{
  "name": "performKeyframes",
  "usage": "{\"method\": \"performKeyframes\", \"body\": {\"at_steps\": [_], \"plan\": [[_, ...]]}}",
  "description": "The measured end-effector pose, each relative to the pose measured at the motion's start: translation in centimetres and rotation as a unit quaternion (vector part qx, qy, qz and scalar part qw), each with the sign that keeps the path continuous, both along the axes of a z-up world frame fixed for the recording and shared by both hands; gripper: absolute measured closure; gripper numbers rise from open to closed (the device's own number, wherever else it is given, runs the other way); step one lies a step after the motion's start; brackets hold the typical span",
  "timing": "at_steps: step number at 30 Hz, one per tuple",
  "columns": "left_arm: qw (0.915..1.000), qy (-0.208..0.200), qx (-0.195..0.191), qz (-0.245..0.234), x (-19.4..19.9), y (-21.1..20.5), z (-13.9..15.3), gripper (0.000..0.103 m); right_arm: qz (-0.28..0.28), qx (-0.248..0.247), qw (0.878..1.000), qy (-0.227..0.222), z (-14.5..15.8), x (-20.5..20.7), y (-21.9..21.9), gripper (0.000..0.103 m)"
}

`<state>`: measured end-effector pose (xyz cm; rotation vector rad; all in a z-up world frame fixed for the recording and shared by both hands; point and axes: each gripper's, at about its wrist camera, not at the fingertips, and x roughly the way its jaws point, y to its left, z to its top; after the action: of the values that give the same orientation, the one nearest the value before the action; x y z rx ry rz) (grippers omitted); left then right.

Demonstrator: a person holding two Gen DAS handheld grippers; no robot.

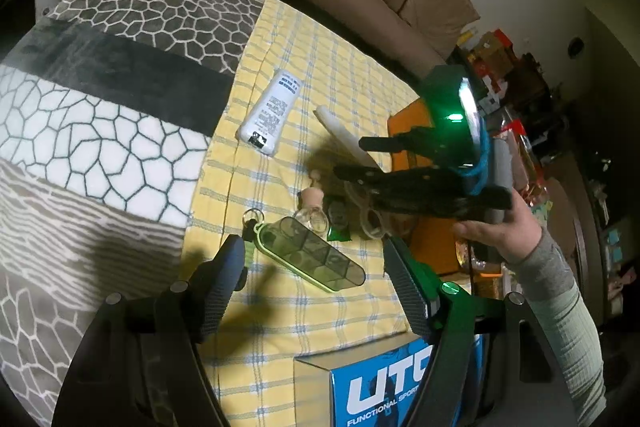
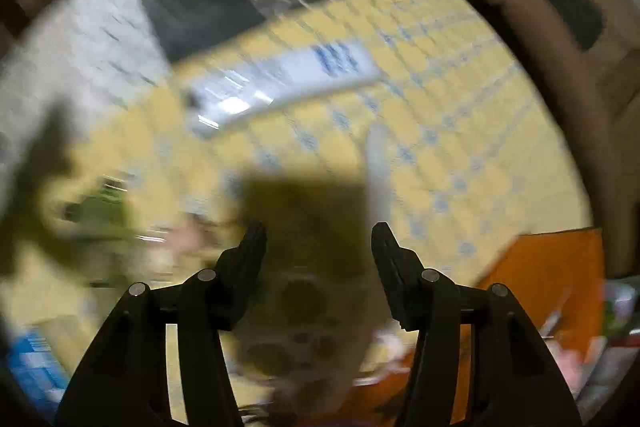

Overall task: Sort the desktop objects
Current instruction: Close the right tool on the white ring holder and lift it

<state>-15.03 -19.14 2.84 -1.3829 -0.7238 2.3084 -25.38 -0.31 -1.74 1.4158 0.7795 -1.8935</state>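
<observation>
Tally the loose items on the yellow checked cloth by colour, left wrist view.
White: 2, tube and stick
Green: 2, pill organizer and small packet
Clear: 1, little glass bottle with a wooden stopper
Beige: 1, tape roll, partly hidden behind the right gripper
Total: 6

Blurred yellow checked cloth (image 2: 460,107) beneath parted, empty jaws.

The blue box (image 1: 384,397) at the bottom edge of the left wrist view bears large white letters "UTG" with "FUNCTIONAL SPORT" beneath, both cut off. The white tube (image 1: 272,113) carries blue and black print too small to read.
</observation>
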Motion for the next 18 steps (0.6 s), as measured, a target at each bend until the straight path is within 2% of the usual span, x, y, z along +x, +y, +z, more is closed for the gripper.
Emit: {"method": "performKeyframes", "body": {"at_steps": [2,5,8,11,14,16,17,18], "plan": [[1.0,-0.002,0.001,-0.001,0.0,0.1,-0.1,0.029,0.013,-0.017,0.999,-0.05,-0.1,0.9,-0.3,0.052],[1.0,-0.001,-0.001,-0.009,0.1,0.6,-0.1,0.029,0.09,0.03,0.994,-0.06,-1.9,2.6,-1.9,0.052],[0.9998,0.003,-0.005,-0.018,0.2,1.0,0.1,0.029,0.15,0.085,0.984,-0.034,-2.7,3.7,-2.5,0.051],[0.9998,0.002,-0.002,-0.021,0.2,1.3,0.1,0.029,0.153,0.141,0.977,-0.036,-4.2,3.5,-2.2,0.047],[0.9996,0.003,-0.002,-0.027,0.1,1.6,0.1,0.029,0.194,0.146,0.97,0.007,-3.6,4.5,-3.1,0.042],[0.9996,0.003,-0.003,-0.029,0.2,1.7,0.1,0.028,0.215,0.149,0.965,0.003,-3.6,4.7,-3.5,0.038],[0.9995,0.002,-0.003,-0.03,0.2,1.6,0.0,0.027,0.232,0.169,0.958,0.007,-4.0,4.9,-3.9,0.036],[0.9996,0.002,-0.004,-0.028,0.2,1.6,0.0,0.024,0.243,0.182,0.953,0.017,-4.2,4.9,-4.1,0.028]]}}
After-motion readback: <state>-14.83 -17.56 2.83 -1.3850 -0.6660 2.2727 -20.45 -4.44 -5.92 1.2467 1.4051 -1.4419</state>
